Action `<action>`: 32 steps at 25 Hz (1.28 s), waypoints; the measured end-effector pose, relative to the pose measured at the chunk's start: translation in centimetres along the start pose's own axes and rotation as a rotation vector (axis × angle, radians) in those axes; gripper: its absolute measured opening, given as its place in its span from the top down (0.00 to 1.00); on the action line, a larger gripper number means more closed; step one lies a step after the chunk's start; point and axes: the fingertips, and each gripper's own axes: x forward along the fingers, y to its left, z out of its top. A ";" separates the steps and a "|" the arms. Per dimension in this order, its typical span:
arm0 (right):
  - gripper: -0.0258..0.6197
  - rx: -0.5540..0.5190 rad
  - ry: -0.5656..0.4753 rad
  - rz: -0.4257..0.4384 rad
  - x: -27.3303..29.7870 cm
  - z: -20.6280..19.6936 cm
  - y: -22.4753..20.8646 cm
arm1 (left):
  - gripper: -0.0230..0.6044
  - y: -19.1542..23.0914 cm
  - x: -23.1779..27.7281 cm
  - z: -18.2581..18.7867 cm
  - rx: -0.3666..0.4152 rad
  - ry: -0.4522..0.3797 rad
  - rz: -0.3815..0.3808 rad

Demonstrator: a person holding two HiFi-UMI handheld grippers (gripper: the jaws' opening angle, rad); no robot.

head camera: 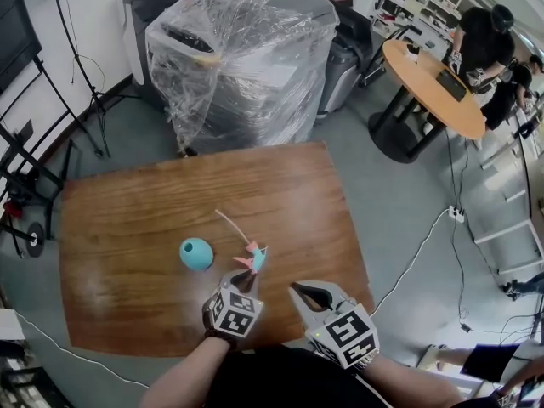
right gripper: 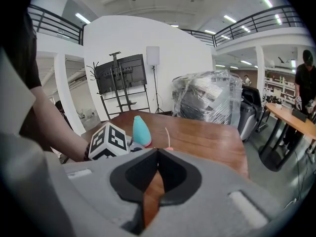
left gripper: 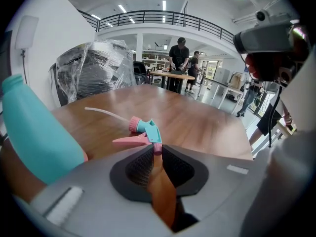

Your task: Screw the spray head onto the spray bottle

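Observation:
A teal spray bottle [head camera: 196, 253] stands upright on the wooden table [head camera: 280, 185], without its head. It shows large at the left of the left gripper view [left gripper: 34, 132] and beyond the marker cube in the right gripper view [right gripper: 141, 130]. The teal and pink spray head [head camera: 254, 257] lies just right of the bottle, its thin dip tube [head camera: 228, 221] pointing away from me. My left gripper [head camera: 243, 274] pinches the head's pink nozzle end [left gripper: 157, 148] between its tips. My right gripper [head camera: 299, 291] hovers near the table's front edge, shut and empty [right gripper: 157, 154].
Behind the table stands a machine wrapped in clear plastic [head camera: 242, 53]. A round wooden table [head camera: 429, 83] with people at it is at the far right. A white cable [head camera: 416, 253] runs over the floor on the right. Black stands [head camera: 34, 168] line the left wall.

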 end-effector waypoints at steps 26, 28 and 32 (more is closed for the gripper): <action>0.63 -1.217 0.109 -0.146 5.7 2.9 2.6 | 0.85 -1.5 -14.3 9.3 -0.283 -0.108 -0.433; 0.63 -1.255 0.108 -0.148 6.2 3.3 2.9 | 0.85 -1.4 -15.1 9.7 -0.287 -0.113 -0.456; 0.63 -1.306 0.108 -0.165 6.8 4.1 3.5 | 0.85 -1.5 -16.2 9.9 -0.288 -0.109 -0.492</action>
